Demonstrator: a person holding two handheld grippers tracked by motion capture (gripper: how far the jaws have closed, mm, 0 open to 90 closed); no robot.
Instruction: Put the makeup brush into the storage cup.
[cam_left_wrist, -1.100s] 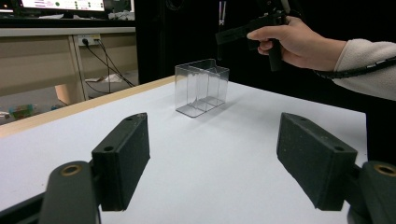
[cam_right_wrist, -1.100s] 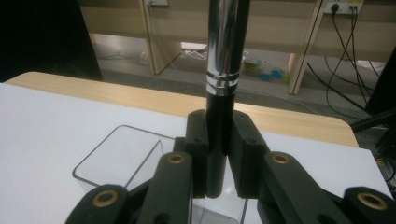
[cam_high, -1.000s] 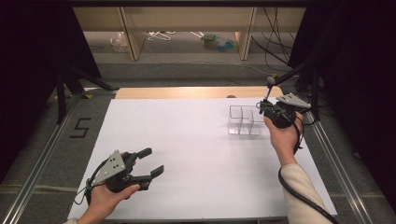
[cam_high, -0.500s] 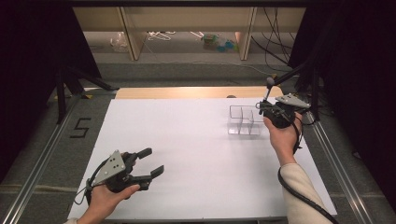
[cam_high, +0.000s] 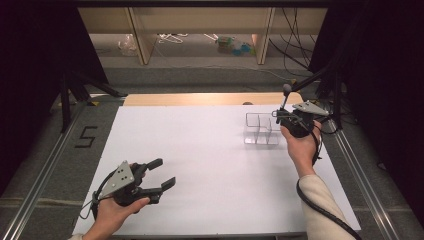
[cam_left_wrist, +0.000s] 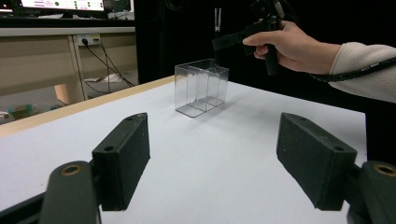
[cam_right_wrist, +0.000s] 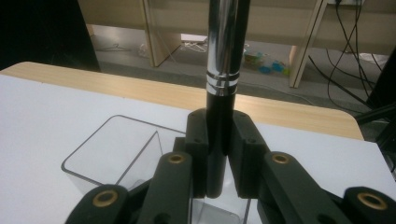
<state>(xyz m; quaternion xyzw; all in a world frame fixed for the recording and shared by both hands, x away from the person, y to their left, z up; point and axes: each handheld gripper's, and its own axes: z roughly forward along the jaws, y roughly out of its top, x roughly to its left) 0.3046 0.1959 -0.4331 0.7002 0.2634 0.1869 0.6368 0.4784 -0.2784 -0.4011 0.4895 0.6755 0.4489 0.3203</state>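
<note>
Right gripper (cam_high: 283, 116), right of centre frame, clenches one brush (cam_right_wrist: 224, 70) above one clear box (cam_high: 261, 129), seemingly two-compartment; my left gripper (cam_high: 162, 174), lower left, gapes empty.

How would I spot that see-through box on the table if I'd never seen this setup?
Start at the big white table and look to its far right part, near the wooden strip. There, just left of the right gripper holding a black and silver brush handle, stands the clear plastic box. It is transparent, open-topped and split by dividers into compartments.
</note>
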